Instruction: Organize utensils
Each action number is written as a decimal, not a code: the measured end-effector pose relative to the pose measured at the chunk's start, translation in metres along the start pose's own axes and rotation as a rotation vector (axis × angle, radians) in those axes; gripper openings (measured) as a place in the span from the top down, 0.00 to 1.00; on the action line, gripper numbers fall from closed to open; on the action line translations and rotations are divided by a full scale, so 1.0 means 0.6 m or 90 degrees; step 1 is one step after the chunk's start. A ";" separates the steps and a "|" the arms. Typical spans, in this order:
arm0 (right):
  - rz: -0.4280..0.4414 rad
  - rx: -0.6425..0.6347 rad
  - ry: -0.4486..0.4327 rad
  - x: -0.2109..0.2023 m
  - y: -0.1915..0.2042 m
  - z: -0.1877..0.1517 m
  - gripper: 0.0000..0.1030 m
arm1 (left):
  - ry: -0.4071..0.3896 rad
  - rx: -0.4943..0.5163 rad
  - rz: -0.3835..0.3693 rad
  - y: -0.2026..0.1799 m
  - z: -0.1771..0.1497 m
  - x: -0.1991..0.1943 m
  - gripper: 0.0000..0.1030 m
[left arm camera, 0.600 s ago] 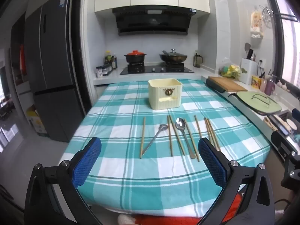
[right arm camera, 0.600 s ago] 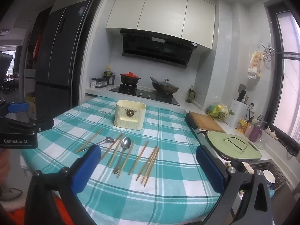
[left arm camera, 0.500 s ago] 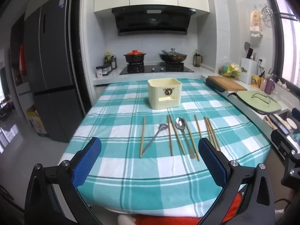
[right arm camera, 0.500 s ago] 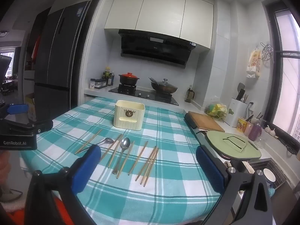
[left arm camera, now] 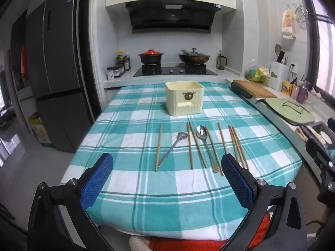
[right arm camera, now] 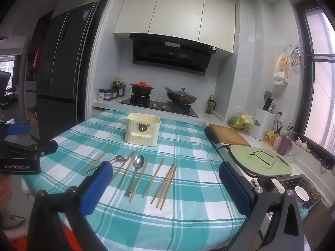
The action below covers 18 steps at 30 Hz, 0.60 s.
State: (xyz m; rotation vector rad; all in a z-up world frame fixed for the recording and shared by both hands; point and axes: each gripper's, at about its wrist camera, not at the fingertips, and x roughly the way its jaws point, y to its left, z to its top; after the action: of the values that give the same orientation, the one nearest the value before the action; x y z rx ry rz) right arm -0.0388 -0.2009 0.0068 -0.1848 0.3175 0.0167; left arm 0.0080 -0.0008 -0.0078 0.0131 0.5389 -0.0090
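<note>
A cream utensil holder [left arm camera: 184, 97] stands mid-table on the teal checked cloth; it also shows in the right wrist view [right arm camera: 143, 129]. In front of it lie several wooden chopsticks [left arm camera: 158, 146] and two metal spoons [left arm camera: 203, 139], [left arm camera: 174, 144], side by side; the right wrist view shows them too [right arm camera: 136, 171]. My left gripper [left arm camera: 166, 179] is open and empty, above the table's near edge, short of the utensils. My right gripper [right arm camera: 165, 187] is open and empty, near the front right of the table, close to the rightmost chopsticks [right arm camera: 166, 183].
A wooden cutting board [right arm camera: 228, 133] and a green lidded pan [right arm camera: 260, 160] sit on the counter to the right. A sink with a cup [right arm camera: 301, 193] is beyond them. A stove with pots [left arm camera: 173, 59] is at the back, a fridge [left arm camera: 56, 79] at the left.
The right gripper's view has drifted slightly toward the table; the left gripper is almost still. No utensil has moved.
</note>
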 end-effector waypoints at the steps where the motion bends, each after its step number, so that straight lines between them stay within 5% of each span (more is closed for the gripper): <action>1: 0.001 0.000 0.002 0.001 0.000 0.000 0.00 | 0.001 -0.001 -0.001 0.000 -0.001 0.000 0.00; 18: -0.002 0.004 -0.006 -0.003 -0.001 0.000 0.00 | 0.004 -0.005 -0.004 0.003 -0.004 0.001 0.00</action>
State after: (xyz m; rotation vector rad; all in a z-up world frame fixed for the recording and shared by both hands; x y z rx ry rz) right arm -0.0402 -0.2013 0.0077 -0.1796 0.3085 0.0135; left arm 0.0073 0.0008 -0.0103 0.0041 0.5454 -0.0123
